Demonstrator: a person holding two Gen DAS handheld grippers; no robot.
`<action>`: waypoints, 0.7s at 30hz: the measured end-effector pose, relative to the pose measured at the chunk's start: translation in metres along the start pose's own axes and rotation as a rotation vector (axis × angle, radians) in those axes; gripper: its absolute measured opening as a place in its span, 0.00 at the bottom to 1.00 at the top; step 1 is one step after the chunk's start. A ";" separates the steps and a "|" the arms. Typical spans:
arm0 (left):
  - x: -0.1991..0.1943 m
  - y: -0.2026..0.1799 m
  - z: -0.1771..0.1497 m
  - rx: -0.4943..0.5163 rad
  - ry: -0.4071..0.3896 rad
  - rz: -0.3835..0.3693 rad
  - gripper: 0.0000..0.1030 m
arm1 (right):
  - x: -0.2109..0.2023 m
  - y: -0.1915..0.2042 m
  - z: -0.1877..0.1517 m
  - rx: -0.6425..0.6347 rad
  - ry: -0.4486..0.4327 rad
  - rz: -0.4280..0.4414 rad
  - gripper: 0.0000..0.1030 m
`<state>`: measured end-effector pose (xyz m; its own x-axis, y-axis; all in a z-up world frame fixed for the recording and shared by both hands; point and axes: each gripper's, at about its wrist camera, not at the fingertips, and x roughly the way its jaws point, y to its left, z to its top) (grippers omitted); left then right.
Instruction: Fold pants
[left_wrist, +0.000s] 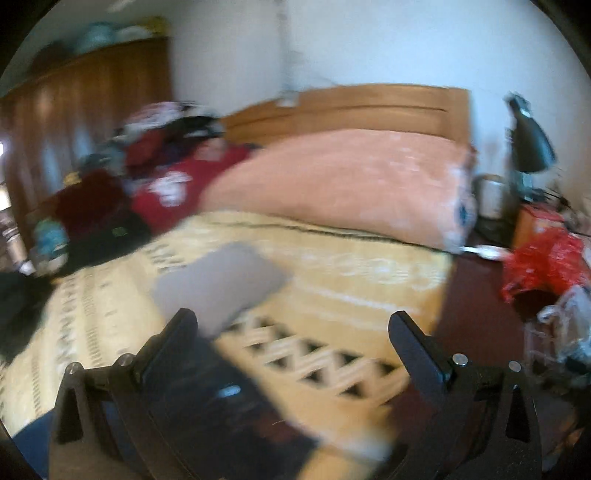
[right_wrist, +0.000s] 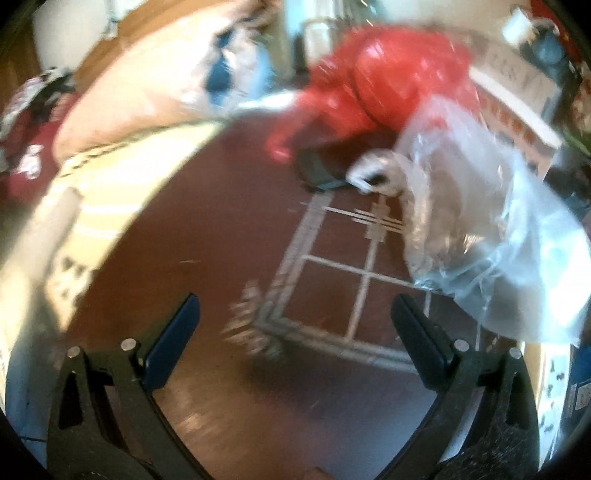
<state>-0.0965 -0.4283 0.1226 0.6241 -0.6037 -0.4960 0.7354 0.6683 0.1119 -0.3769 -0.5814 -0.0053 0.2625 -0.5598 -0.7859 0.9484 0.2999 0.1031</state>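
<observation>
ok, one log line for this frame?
left gripper: open, over bed, empty | right gripper: open, over rug, empty | gray folded garment: on yellow bedspread | heavy blur

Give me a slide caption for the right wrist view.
Open right gripper over dark red floor, beside red bag and clear plastic bag.

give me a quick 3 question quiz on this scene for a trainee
1. True or false: the left hand-held gripper is shut on cloth.
2. What lies under the open right hand-held gripper? A) bed B) rug C) sink
3. Fill in: a red bag lies beside a ____ plastic bag.

Key: 1 false, it is open above the bed, with a grey folded item ahead; 2 B, the rug; 3 clear.
</observation>
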 end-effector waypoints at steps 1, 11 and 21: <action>-0.010 0.018 -0.007 -0.020 -0.005 0.032 1.00 | -0.009 0.005 -0.002 -0.013 -0.015 0.020 1.00; -0.109 0.182 -0.079 -0.213 -0.030 0.301 1.00 | -0.087 0.069 -0.025 -0.217 -0.151 0.188 1.00; -0.171 0.259 -0.130 -0.353 -0.067 0.387 1.00 | -0.112 0.118 -0.050 -0.390 -0.139 0.295 1.00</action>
<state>-0.0475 -0.0950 0.1243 0.8561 -0.3029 -0.4188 0.3216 0.9465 -0.0271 -0.3030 -0.4449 0.0642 0.5554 -0.4978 -0.6662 0.7006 0.7116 0.0524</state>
